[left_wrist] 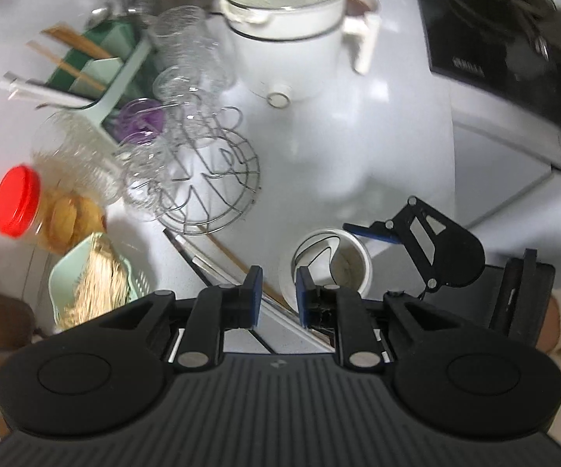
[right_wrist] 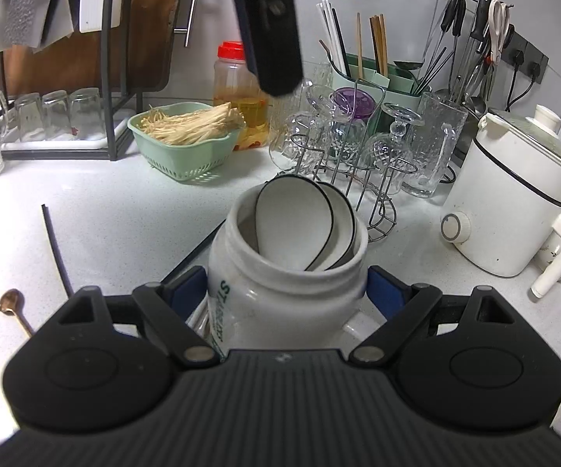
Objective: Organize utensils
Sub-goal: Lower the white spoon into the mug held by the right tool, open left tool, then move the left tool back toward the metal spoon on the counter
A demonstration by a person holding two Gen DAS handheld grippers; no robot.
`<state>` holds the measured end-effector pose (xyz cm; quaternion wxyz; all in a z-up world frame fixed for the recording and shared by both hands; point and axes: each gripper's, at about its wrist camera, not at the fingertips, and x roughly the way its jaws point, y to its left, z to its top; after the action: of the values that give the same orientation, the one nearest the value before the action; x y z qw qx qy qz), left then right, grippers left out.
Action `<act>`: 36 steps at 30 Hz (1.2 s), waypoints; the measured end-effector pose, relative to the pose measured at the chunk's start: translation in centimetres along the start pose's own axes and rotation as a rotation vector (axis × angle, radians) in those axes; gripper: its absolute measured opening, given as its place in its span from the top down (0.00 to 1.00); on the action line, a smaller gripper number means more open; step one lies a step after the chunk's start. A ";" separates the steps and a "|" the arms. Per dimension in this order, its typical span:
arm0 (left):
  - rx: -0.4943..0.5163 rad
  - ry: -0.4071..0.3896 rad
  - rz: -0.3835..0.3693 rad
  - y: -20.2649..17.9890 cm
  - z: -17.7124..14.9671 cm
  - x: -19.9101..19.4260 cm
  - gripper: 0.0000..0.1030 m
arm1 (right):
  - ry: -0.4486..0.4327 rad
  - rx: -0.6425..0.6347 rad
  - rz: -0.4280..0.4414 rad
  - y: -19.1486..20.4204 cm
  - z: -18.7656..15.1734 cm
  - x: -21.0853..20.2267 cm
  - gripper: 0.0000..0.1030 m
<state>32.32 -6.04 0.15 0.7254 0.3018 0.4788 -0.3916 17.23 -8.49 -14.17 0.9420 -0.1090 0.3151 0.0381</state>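
The right claw (right_wrist: pixel 286 292) is gripping the white mug (right_wrist: pixel 286 272) on the bench (right_wrist: pixel 124 214); two white spoons (right_wrist: pixel 296 222) are standing inside the mug. Above the mug, the left claw (left_wrist: pixel 278 295) is hanging slightly open, holding nothing

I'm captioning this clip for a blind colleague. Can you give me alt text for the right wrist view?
The right gripper clamps a white ceramic mug holding two white soup spoons on a white countertop. Behind stand a glass rack, a green basket of noodles and a white cooker.
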 end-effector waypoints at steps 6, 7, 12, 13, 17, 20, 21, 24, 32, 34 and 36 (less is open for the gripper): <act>-0.163 -0.094 -0.010 1.3 -3.0 -1.7 0.79 | 0.003 0.000 0.000 0.0 0.1 0.0 0.12; -0.196 -0.109 -0.017 1.5 -3.6 -2.0 0.79 | 0.003 0.001 0.000 0.0 0.1 0.0 0.12; -0.327 -0.172 -0.013 1.8 -7.1 -2.6 0.79 | 0.004 0.000 0.005 0.0 0.0 0.0 0.12; -0.359 -0.183 -0.023 1.9 -7.8 -2.7 0.79 | 0.006 -0.002 0.007 -0.1 0.1 0.1 0.12; -0.462 -0.232 -0.030 1.8 -10.9 -2.7 0.79 | 0.013 -0.008 0.016 -0.2 0.3 0.1 0.12; -0.532 -0.268 -0.031 1.6 -12.9 -2.5 0.79 | 0.023 -0.007 0.030 -0.5 0.5 0.2 0.12; -0.552 -0.280 -0.023 1.4 -13.4 -2.4 0.79 | 0.028 -0.008 0.034 -0.5 0.5 0.2 0.12; -0.628 -0.324 -0.026 1.3 -15.4 -2.1 0.79 | 0.034 -0.028 0.042 -0.6 0.6 0.1 0.12; -0.793 -0.370 -0.010 -0.1 -20.8 -0.3 0.79 | 0.039 -0.047 0.057 -0.7 0.6 0.1 0.12; -0.821 -0.363 0.000 -0.7 -22.0 0.3 0.79 | 0.039 -0.046 0.057 -0.7 0.6 0.1 0.12; -0.863 -0.359 0.002 -1.1 -23.3 0.6 0.79 | 0.040 -0.043 0.053 -0.7 0.6 0.0 0.12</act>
<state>20.86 12.16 -8.82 0.8565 -0.0997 0.4645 -0.2019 17.69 -9.01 -13.60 0.9316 -0.1217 0.3358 0.0678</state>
